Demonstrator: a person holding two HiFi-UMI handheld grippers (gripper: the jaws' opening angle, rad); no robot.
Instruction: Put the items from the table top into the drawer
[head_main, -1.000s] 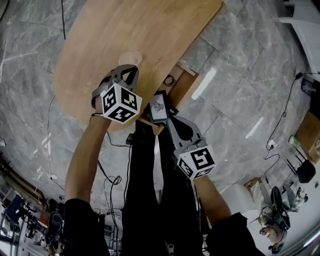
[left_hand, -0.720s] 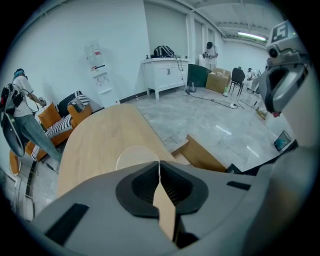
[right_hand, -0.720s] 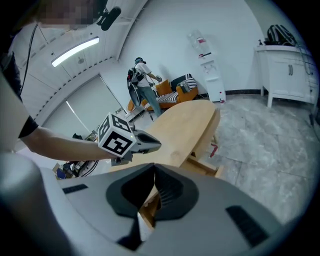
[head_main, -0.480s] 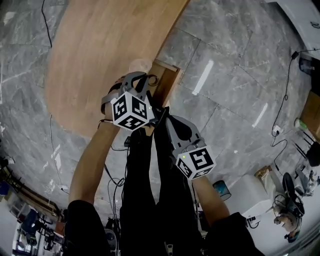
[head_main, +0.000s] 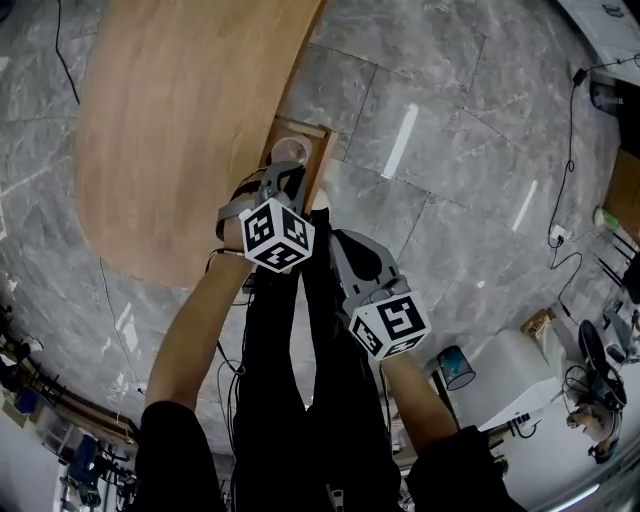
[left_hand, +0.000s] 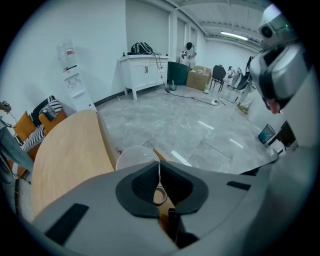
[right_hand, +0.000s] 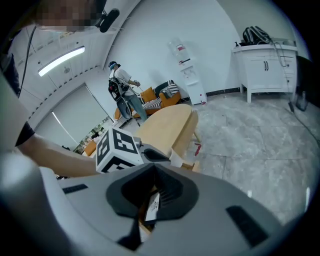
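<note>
Drop-off step. Translucent round disc (left_hand: 134, 154) is pinched by its rim in left gripper (left_hand: 159, 175) jaws, over open wooden drawer (head_main: 318, 132) at light wooden tabletop (head_main: 180, 120) edge. Flat black white-labelled packet (right_hand: 153, 205) is clamped in right gripper (right_hand: 152, 192) jaws. Next, judged: disc lowered in, jaws opened.

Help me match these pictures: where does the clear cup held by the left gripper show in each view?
Head view: the clear cup sits upper middle, just beyond the left gripper, off the table's right edge.
Left gripper view: centre, rim pinched between the shut jaws.
Right gripper view: a small pale shape at the left gripper's tip.
Shared landmark: the wooden table top.
</note>
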